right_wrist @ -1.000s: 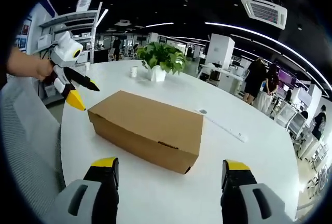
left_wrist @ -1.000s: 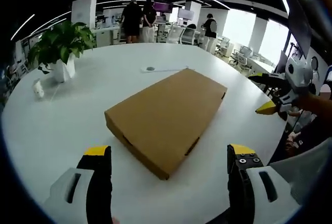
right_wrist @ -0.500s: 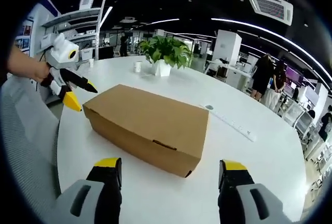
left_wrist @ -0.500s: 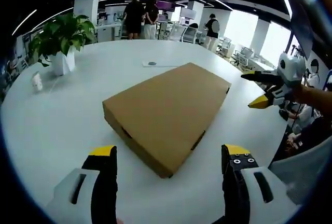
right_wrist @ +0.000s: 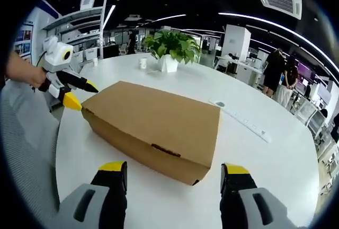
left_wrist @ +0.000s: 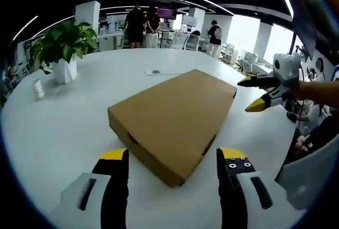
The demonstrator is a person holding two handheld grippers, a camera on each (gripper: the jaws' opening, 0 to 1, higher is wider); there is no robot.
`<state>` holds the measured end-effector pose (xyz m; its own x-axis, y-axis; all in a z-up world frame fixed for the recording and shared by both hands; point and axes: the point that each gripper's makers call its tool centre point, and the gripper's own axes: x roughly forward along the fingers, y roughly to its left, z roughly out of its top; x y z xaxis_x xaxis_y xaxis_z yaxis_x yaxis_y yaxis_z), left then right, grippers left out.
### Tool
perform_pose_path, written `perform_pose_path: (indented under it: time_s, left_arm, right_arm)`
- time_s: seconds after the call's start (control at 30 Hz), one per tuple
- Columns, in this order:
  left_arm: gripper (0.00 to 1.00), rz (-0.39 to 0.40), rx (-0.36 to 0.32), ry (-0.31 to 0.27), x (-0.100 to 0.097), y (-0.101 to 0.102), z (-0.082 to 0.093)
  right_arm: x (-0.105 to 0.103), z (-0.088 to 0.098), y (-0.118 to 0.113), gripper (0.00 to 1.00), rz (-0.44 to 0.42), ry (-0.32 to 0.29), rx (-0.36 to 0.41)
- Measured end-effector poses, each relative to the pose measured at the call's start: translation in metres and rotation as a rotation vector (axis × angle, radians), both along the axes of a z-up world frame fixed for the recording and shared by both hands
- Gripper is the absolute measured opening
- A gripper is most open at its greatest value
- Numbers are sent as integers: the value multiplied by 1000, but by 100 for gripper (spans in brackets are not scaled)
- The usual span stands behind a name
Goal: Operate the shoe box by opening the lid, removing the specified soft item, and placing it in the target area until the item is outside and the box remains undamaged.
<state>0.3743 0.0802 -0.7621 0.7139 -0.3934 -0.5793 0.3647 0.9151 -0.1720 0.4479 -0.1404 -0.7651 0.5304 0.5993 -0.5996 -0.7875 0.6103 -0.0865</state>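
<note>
Left gripper view: shoe box point(left_wrist: 172, 120) sits closed on the white table point(left_wrist: 69, 117), long axis running from the near edge toward the far side, one corner pointing at the camera. Lid flat, no gap; soft item can't be seen, presumably inside. Box looks larger and lower in frame than a second ago in both views, so both hands have closed in. Box itself hasn't shifted against the plant point(left_wrist: 61, 46) or the strip point(left_wrist: 164, 72) behind it. Reads as approach phase, lid not yet touched.

Left gripper point(left_wrist: 174, 160) is held low over the near table edge, jaws spread wide and empty, straddling the box's near corner without contact. Right gripper point(left_wrist: 254, 94) hangs off the box's far right corner, yellow tips parted, holding nothing, aimed at the box end.

Right gripper view: right gripper point(right_wrist: 172, 173) frames the long front wall with the tuck slot point(right_wrist: 165, 150); left gripper point(right_wrist: 74, 94) is just beside the opposite end, tips near the corner, not touching as far as I can tell.
</note>
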Motion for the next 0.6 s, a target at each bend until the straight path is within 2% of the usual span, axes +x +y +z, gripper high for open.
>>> perform_pose_path:
  time_s: [0.07,0.23,0.4,0.6]
  left_arm:
    - [70,-7,-5,8,-1,-2,-3]
    - [69,-45,34,41,-7,-6,-17]
    - [66,-33,32,72,-4,-6,-25]
    - [62,-24,44,64,3,-5,-24]
  right_arm:
    - [0,-3,1,70,13,5,-12]
    - [5,-11,1,70,45,19,-37]
    - [8,-13,2,69,58,36,-45]
    - [13,-15,7,65,83,39,-30]
